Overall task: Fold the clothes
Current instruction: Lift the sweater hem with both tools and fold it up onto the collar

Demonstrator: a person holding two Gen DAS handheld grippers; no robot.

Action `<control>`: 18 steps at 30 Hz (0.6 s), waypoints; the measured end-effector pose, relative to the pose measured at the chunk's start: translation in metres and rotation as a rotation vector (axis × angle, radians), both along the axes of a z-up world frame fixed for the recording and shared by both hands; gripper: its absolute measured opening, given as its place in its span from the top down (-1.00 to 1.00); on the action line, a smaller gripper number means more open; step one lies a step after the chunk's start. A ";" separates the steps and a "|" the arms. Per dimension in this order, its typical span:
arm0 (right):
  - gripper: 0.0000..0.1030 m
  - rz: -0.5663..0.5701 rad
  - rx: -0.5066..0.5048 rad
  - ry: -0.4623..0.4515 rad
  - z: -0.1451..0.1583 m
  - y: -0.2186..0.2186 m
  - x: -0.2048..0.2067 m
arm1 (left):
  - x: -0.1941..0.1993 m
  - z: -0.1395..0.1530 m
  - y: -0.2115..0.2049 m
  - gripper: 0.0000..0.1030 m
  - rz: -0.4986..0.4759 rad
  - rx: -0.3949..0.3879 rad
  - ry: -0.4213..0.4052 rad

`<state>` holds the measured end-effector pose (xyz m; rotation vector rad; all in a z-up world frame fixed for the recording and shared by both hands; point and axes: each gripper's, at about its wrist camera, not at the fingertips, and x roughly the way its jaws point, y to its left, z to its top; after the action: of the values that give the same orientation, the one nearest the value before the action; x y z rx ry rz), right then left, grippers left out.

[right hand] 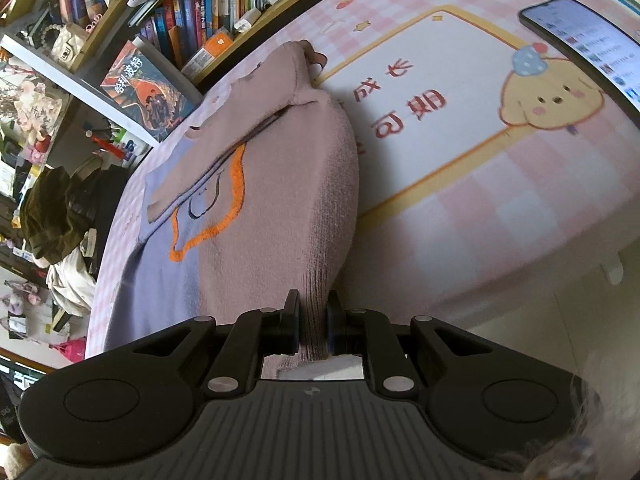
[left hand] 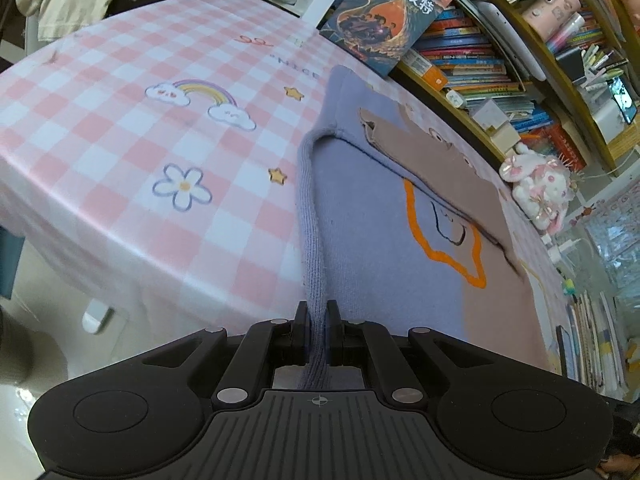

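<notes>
Sweater (left hand: 380,216) hem pinched by left gripper (left hand: 318,320) and right gripper (right hand: 314,320), over checked tablecloth (left hand: 120,140)

This looks like a child's room at home. A table wears a pink and white checked cloth (left hand: 120,128) with rainbows, clouds, flowers and stars drawn on it. Behind it stands a wooden bookshelf (left hand: 568,92) packed with bright books, and a big storybook with a dragon on its cover (left hand: 384,16) leans there. A fluffy pink and white bunny toy (left hand: 538,184) sits near the shelf. A phone with a lit screen (right hand: 588,44) lies on the cloth.
</notes>
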<state>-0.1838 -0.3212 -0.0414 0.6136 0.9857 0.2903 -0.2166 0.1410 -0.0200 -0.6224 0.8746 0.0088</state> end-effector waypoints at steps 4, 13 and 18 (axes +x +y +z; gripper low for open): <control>0.78 -0.004 0.017 0.007 0.001 -0.005 -0.007 | -0.003 0.002 0.004 0.91 0.020 -0.070 -0.019; 0.79 -0.058 0.249 -0.089 0.043 -0.020 0.024 | 0.034 0.036 0.030 0.91 0.055 -0.362 -0.271; 0.79 -0.101 0.316 -0.167 0.069 -0.020 0.062 | 0.082 0.048 0.041 0.91 0.065 -0.398 -0.343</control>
<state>-0.1223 -0.3416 0.0273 0.9093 0.7505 0.4050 -0.1351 0.1818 0.0280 -0.9916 0.5236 -0.2124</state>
